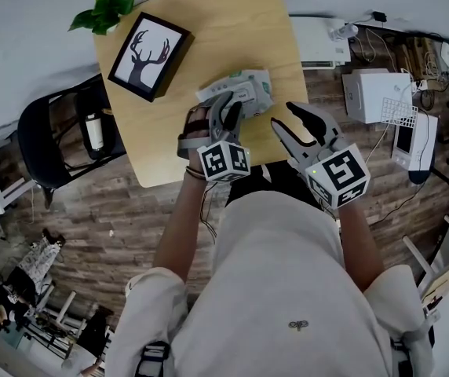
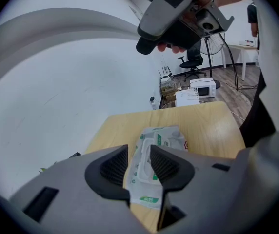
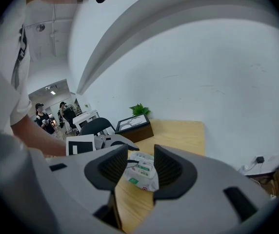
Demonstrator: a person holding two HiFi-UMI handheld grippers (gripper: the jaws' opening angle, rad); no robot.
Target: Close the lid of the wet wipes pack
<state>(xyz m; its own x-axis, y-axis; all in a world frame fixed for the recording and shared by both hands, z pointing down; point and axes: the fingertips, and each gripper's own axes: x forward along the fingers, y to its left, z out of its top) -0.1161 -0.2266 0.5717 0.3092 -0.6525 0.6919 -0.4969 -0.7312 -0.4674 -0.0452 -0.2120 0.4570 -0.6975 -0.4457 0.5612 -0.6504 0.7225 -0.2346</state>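
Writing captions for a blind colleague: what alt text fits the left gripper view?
The left gripper holds its jaws apart over a wet wipes pack lying on a light wooden table. A white wall fills the left side.

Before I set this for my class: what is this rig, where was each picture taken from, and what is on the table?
There is no robot. A person holds a two-finger gripper in each hand. The head view looks down from a camera on the person's head. The other two cameras ride on the grippers and look along their fingers. On the wooden table are a wet wipes pack, a framed deer picture and a small plant. The left gripper is over the pack with its fingers apart. The right gripper is open and empty.
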